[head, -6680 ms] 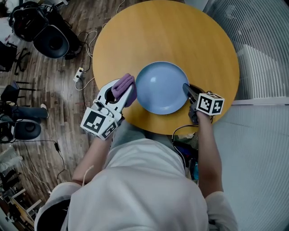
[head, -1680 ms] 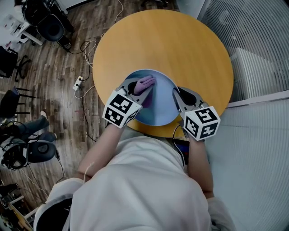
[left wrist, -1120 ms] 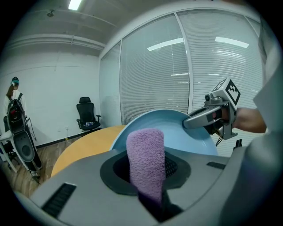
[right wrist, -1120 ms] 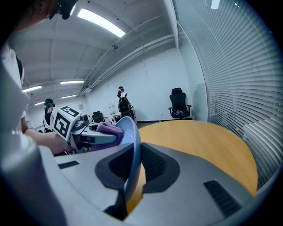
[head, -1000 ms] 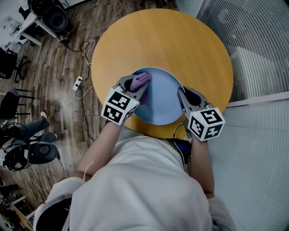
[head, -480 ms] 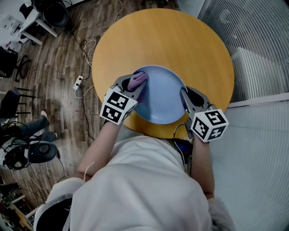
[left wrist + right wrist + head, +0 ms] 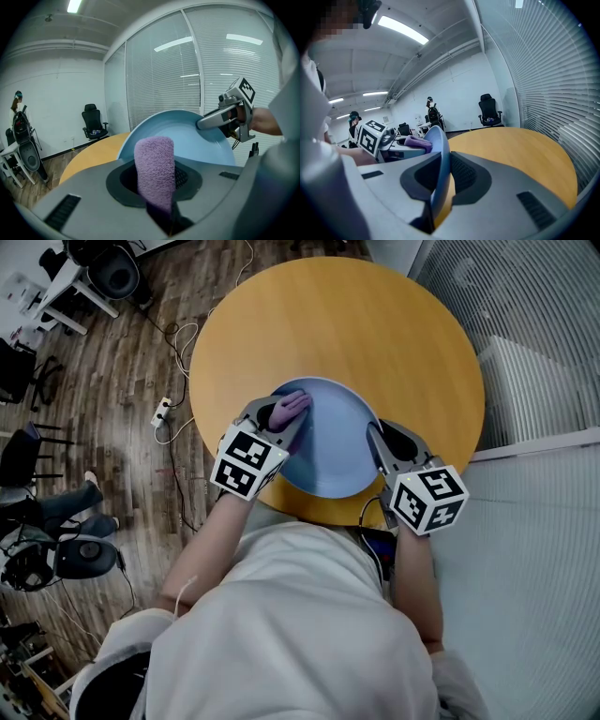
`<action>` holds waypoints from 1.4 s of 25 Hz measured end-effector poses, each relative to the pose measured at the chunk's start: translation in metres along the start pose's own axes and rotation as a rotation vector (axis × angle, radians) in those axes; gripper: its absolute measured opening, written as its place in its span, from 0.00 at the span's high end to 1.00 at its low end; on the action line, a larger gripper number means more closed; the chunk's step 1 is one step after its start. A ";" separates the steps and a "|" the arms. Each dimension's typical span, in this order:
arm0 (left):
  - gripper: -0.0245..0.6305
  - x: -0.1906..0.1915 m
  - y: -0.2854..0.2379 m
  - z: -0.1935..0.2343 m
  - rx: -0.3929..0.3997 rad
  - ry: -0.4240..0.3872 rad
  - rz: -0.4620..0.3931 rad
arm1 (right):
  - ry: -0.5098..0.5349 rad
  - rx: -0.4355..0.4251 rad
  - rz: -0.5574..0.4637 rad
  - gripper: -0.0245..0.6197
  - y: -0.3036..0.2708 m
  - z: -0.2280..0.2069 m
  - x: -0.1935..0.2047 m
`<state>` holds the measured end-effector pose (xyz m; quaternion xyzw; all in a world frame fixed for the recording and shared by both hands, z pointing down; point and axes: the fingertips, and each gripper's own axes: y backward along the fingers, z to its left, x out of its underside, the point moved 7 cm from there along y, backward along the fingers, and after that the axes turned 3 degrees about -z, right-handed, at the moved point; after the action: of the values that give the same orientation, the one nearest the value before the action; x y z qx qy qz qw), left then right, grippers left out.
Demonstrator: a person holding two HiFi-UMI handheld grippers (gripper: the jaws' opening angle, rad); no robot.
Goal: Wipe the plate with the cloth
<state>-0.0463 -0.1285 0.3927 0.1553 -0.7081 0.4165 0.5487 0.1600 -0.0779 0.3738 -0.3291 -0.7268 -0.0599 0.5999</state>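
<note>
Right, the blue plate (image 7: 333,442) is over the near edge of the round wooden table (image 7: 375,324), tipped up so its face turns toward my left side. Its right rim runs between the jaws of my right gripper (image 7: 378,439), which clamp it from both sides; those jaws have just been opening a little, yet the rim is in their grip. My left gripper (image 7: 284,420) is closed on the purple cloth (image 7: 292,407), a folded wad standing up from between its jaws, and from the head view the cloth sits over the plate's upper left part. Around the table is wood flooring (image 7: 112,381), with slatted blinds (image 7: 525,296) to the right.
</note>
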 end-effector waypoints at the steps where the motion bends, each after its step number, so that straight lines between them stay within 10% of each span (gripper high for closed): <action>1: 0.84 0.000 -0.001 -0.003 0.004 -0.002 -0.001 | 0.004 0.001 0.001 0.89 0.001 0.000 0.001; 35: 0.84 -0.002 -0.012 -0.086 0.196 -0.136 -0.030 | 0.052 -0.002 0.028 0.89 0.008 0.021 0.032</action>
<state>0.0177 -0.0711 0.4004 0.2467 -0.6971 0.4640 0.4878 0.1447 -0.0489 0.3953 -0.3383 -0.7062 -0.0607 0.6190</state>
